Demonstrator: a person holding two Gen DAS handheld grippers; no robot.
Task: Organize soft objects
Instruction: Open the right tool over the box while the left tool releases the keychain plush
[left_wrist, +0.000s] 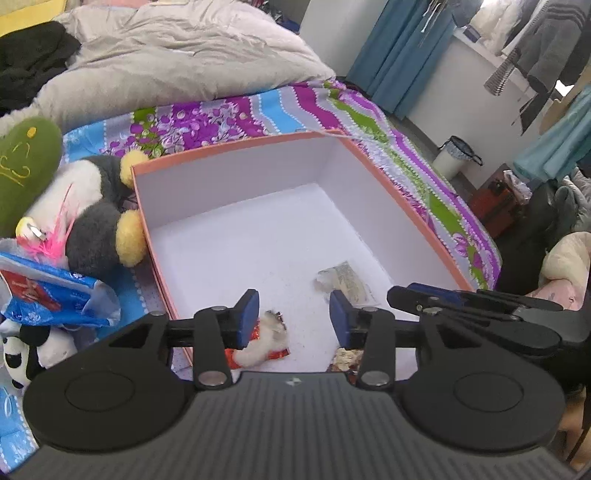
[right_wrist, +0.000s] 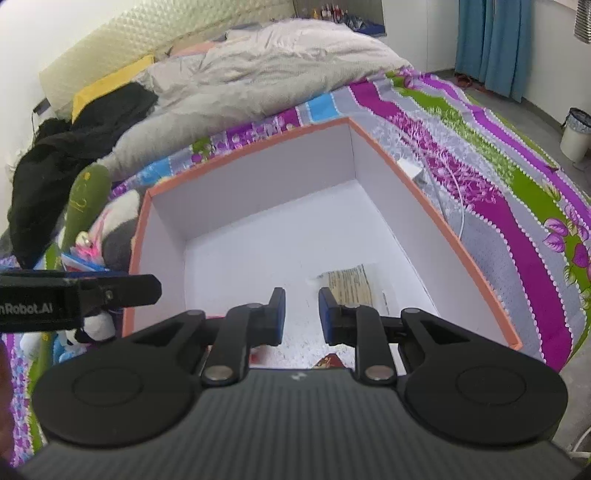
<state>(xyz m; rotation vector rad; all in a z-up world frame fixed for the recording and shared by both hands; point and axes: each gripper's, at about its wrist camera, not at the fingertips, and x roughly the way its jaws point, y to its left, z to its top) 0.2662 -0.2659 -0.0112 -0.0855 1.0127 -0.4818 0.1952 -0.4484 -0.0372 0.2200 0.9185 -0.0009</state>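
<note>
An orange-rimmed white box (left_wrist: 229, 147) lies on the bed. My left gripper (left_wrist: 293, 314) hangs over its near end, open, with nothing between the pads. Just below its left finger a small red-and-white soft toy (left_wrist: 264, 341) lies on the box floor. A clear packet (left_wrist: 345, 280) lies further in, and another small patterned item (left_wrist: 345, 360) shows under the right finger. My right gripper (right_wrist: 301, 314) is also over the box (right_wrist: 251, 147), its jaws a little apart with nothing between them. The packet (right_wrist: 351, 284) lies just beyond its right finger.
A grey-and-white penguin plush (left_wrist: 99, 218), a green plush (left_wrist: 26, 162), a blue-and-red bag (left_wrist: 48, 291) and a black-and-white plush (left_wrist: 33, 350) crowd the bed left of the box. A grey duvet (left_wrist: 177, 51) lies behind. The floor and a bin (left_wrist: 452, 157) are on the right.
</note>
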